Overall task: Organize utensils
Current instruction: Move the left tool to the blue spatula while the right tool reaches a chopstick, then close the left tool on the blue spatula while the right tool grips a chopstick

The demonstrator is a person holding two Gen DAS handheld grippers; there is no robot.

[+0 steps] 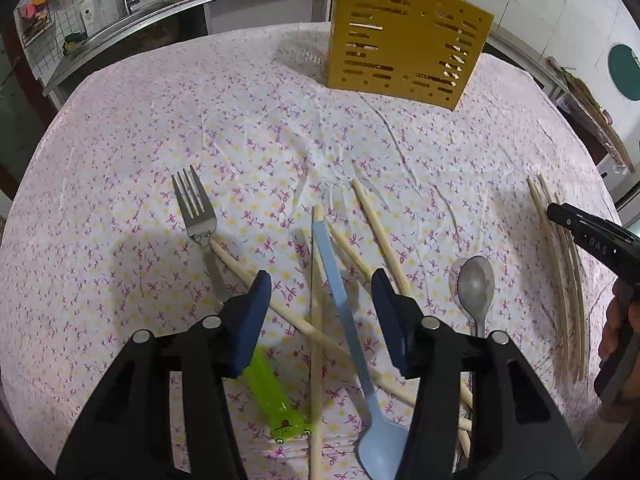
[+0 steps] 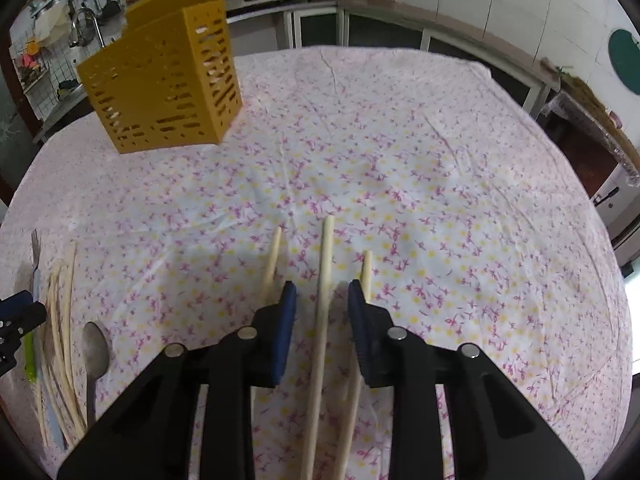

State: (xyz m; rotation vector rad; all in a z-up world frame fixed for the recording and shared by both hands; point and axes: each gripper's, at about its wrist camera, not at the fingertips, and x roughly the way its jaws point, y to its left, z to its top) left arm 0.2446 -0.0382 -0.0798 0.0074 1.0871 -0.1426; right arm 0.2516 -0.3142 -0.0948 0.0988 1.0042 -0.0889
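Observation:
A yellow slotted utensil holder [image 1: 404,36] stands at the far side of the floral tablecloth; it also shows in the right wrist view [image 2: 164,80]. My left gripper [image 1: 320,292] is open above a blue plastic spoon [image 1: 344,320] that lies among several wooden chopsticks [image 1: 380,232]. A metal fork [image 1: 196,208], a metal spoon [image 1: 476,280] and a green frog-headed utensil [image 1: 276,396] lie nearby. My right gripper [image 2: 322,300] is open, its fingers either side of a chopstick [image 2: 324,280], with other chopsticks [image 2: 272,260] beside it.
More chopsticks [image 1: 560,264] lie at the right, next to the right gripper's body [image 1: 592,240]. Kitchen counter, sink [image 1: 100,12] and stove run behind the table. The tablecloth [image 2: 400,160] is wrinkled.

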